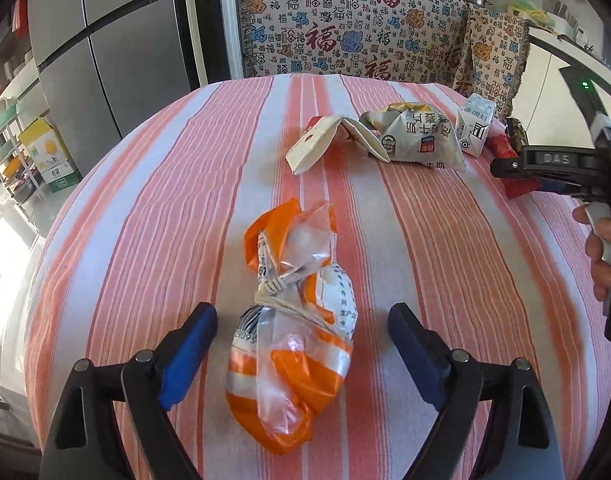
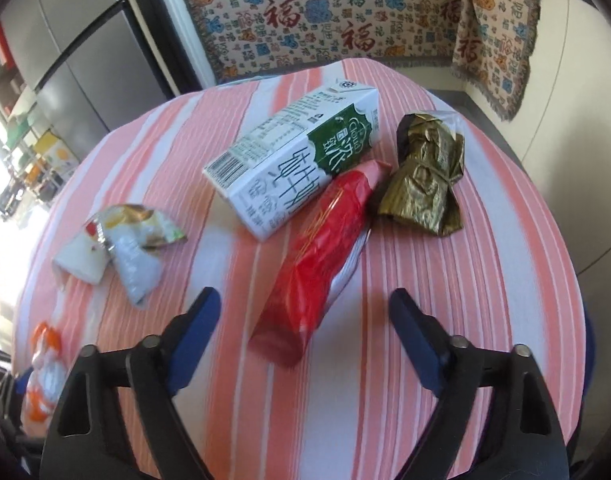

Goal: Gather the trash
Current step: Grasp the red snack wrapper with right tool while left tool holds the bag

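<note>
Jaws spread both sides, touching nothing; orange bag [image 1: 291,336] near end cut off; red wrapper [image 2: 317,256] blurred.

bare pink-striped tablecloth [image 1: 153,208] lies open left of the knotted orange-and-clear plastic bag [image 1: 293,336]; the white milk carton [image 2: 301,160], red foil wrapper [image 2: 317,256] and green leaf bundle [image 2: 421,176] crowd the far right.

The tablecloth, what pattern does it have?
Pink, orange-red and white stripes on the tablecloth, clearest in the left wrist view.

"DAS" on the right tool [image 1: 555,159]; "Cloud" on the milk carton [image 2: 301,168]; red 福 characters on the woven blanket [image 1: 345,28]
</note>
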`<state>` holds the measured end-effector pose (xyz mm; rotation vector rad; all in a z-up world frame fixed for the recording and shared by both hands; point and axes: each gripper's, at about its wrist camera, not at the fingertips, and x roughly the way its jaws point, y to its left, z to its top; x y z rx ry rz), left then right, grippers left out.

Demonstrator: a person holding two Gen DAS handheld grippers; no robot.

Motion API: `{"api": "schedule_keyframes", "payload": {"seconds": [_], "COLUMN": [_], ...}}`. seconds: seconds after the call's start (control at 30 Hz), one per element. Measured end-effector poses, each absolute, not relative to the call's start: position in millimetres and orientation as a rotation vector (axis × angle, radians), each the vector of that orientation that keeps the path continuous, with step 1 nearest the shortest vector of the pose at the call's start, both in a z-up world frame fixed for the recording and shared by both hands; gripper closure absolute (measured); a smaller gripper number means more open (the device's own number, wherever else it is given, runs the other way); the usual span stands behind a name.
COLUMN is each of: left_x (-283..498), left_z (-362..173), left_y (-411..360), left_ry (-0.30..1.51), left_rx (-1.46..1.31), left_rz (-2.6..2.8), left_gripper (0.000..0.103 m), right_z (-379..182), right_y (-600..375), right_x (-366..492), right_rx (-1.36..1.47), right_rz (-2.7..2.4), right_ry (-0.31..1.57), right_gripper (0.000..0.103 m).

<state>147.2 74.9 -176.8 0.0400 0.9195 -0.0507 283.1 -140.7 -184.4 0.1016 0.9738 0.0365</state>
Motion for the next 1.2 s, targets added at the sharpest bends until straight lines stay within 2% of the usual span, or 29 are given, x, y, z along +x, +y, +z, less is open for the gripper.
{"api": "schedule_keyframes", "payload": {"seconds": [0.07, 0.1, 0.17, 0.33, 0.4, 0.43, 0.5, 0.53, 0.67, 0.77, 0.93, 1.2], "left_x": [147.1, 147.0, 147.3, 147.2, 147.5, 147.4, 147.2, 146.6, 131.3, 116.6, 110.5, 151.5], "left_z": [-176.8, -176.8, -176.8, -177.0, -176.9, -177.0, -176.9, -176.6, -174.4, -173.0, -166.5, -153.7], "left_y": [74.6, 74.6, 74.7, 74.4, 74.4, 74.4, 74.4, 75.3, 84.9, 91.1, 97.9, 93.0], "left_ry": [0.919, 0.919, 0.919, 0.919, 0.920, 0.920, 0.921, 0.923, 0.922, 0.929, 0.952, 0.967], "left_rx": [0.039, 0.039, 0.040, 0.041, 0.040, 0.039, 0.040, 0.042, 0.033, 0.041, 0.030, 0.023], "left_rz": [-0.051, -0.050, -0.050, -0.050, -0.050, -0.051, -0.057, -0.072, -0.155, -0.181, -0.219, -0.229], "left_gripper": [0.013, 0.013, 0.013, 0.013, 0.013, 0.013, 0.013, 0.013, 0.013, 0.013, 0.013, 0.013], "right_z": [-183.8, -183.4, -182.5, -187.7, -189.7, -191.1, -192.0, -193.2, -194.4, -194.3, -186.9, -156.4], "right_y": [-138.4, -137.6, -135.1, -115.4, -111.9, -111.4, -110.9, -110.6, -108.2, -110.8, -123.8, -124.6], "right_x": [280.7, 275.2, 257.6, 189.3, 172.5, 169.3, 168.3, 168.6, 166.3, 163.6, 165.9, 198.8], "right_rx": [0.043, 0.041, 0.029, -0.056, -0.090, -0.099, -0.093, -0.093, -0.106, -0.094, -0.053, -0.054], "right_rz": [0.025, 0.049, 0.116, 0.356, 0.376, 0.374, 0.375, 0.369, 0.373, 0.377, 0.411, 0.416], "right_ry": [0.945, 0.937, 0.922, 0.881, 0.861, 0.854, 0.859, 0.864, 0.870, 0.876, 0.944, 1.062], "right_gripper": [0.066, 0.067, 0.075, 0.075, 0.072, 0.067, 0.050, 0.038, 0.026, 0.022, 0.022, 0.022]}}
